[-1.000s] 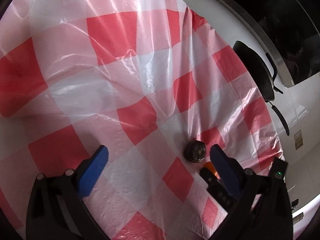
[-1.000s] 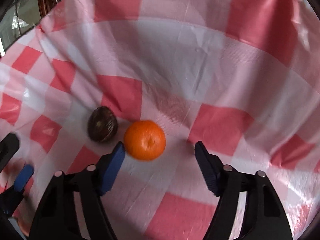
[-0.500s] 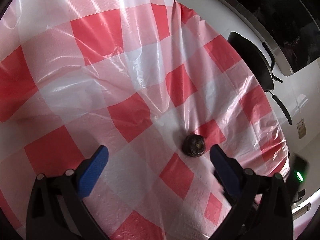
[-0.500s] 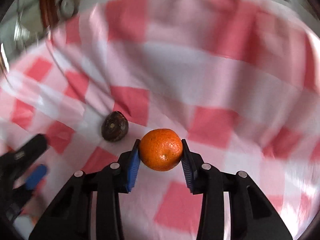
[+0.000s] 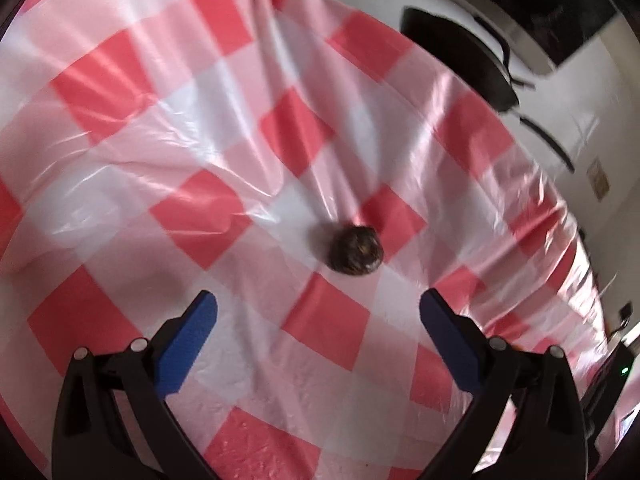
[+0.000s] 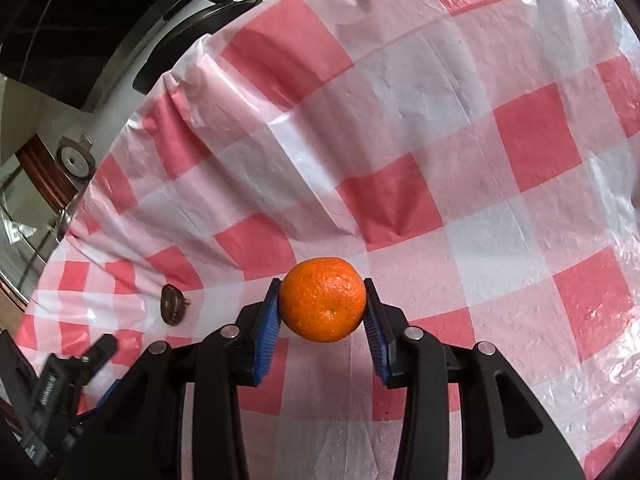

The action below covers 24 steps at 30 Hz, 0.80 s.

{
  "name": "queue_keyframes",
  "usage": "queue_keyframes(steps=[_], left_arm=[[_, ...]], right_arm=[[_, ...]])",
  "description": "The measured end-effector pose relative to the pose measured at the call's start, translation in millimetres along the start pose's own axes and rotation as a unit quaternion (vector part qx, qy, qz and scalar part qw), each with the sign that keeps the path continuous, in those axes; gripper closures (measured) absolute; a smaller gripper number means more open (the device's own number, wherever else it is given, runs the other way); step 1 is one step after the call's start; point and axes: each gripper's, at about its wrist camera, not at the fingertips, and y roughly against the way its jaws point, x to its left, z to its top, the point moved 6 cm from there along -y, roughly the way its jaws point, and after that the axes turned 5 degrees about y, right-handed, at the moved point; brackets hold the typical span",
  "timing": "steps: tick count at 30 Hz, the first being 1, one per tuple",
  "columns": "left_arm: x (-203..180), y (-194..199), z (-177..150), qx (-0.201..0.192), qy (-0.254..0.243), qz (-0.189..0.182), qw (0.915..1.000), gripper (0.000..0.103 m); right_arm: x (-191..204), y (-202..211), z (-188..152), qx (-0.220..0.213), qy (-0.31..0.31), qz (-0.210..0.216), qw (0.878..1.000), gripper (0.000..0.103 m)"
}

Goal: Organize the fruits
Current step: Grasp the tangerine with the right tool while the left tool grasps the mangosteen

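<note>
Above the red-checked tablecloth (image 6: 440, 152), the right gripper (image 6: 322, 312) clenches a mandarin (image 6: 322, 299) for sorting, while the left gripper (image 5: 319, 316), jaws spread wide, faces a dark brown fruit (image 5: 355, 249).

Orange mandarin (image 6: 322, 299); red-and-white checked tablecloth (image 6: 440, 140).

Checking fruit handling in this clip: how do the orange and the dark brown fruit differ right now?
The orange is bright with pebbled skin; the dark brown fruit is dull and mottled. The orange is clamped between the pads of the right hand-held gripper, clear of the checked tablecloth; the dark fruit lies free on it, ahead of the open left hand-held gripper. The orange looks bigger. Both are roundish.
</note>
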Motion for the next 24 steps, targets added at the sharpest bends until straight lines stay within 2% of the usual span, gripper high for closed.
queue_keyframes(steps=[2,4,6,8,10,12,13,14,15,17,20,24], left_arm=[[-12,-15,-2,0.03,-0.028,0.003,0.9991,0.002],[-23,-33,1,0.05,-0.058,0.031,0.9966,0.002],[-33,-51,8,0.058,-0.083,0.056,0.9932,0.012],[-39,-64,12,0.062,-0.095,0.067,0.9913,0.025],[-46,-77,17,0.061,-0.11,0.083,0.9886,0.034],[-55,-87,18,0.064,-0.13,0.087,0.9856,0.035],[-59,-91,18,0.062,-0.141,0.095,0.9836,0.041],[-62,-93,17,0.059,-0.152,0.104,0.981,0.056],[-65,-94,14,0.056,-0.17,0.116,0.977,0.059],[-70,-91,8,0.061,-0.184,0.101,0.9758,0.06],[-71,-70,1,0.046,-0.188,0.085,0.9774,0.06],[-65,-9,-15,0.029,-0.157,0.021,0.987,0.06]], right_arm=[[-1,2,0,0.002,0.001,0.006,1.0,0.064],[-2,2,1,0.004,0.001,0.009,1.0,0.064],[0,-3,-2,0.006,0.0,0.009,1.0,0.064],[0,-2,-1,0.007,0.001,0.01,1.0,0.064],[1,-3,-1,0.007,0.001,0.011,1.0,0.064],[3,-5,-1,0.007,0.001,0.012,1.0,0.064],[5,-7,-1,0.007,0.002,0.013,1.0,0.064],[7,-9,-1,0.007,0.001,0.013,1.0,0.064],[6,-8,-1,0.007,0.001,0.013,1.0,0.064],[8,-9,-2,0.007,0.001,0.013,1.0,0.064],[8,-9,-2,0.005,0.001,0.015,1.0,0.064],[7,-7,-2,0.003,0.0,0.017,1.0,0.064]])
